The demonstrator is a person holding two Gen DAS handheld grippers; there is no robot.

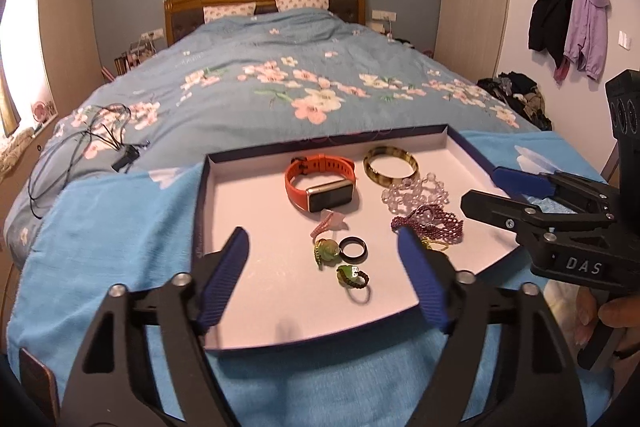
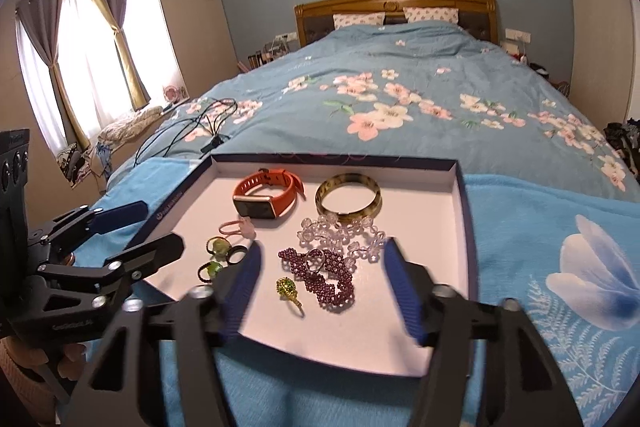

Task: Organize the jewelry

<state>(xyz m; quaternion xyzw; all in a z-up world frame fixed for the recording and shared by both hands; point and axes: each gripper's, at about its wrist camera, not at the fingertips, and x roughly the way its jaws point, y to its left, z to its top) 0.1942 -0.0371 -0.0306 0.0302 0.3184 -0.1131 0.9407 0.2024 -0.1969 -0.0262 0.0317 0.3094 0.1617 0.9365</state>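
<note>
A shallow white tray with a dark blue rim lies on a blue towel. It holds an orange smartwatch, a tortoiseshell bangle, a clear bead bracelet, a purple bead bracelet, a pink hair tie, a black ring, green-stone rings and a gold-green ring. My left gripper hangs open over the tray's near left. My right gripper hangs open over the purple beads. Neither holds anything.
The blue towel covers the foot of a bed with a blue floral quilt. Black cables lie on the quilt to the left. A hand grips the right tool's handle. Coats hang on the right wall.
</note>
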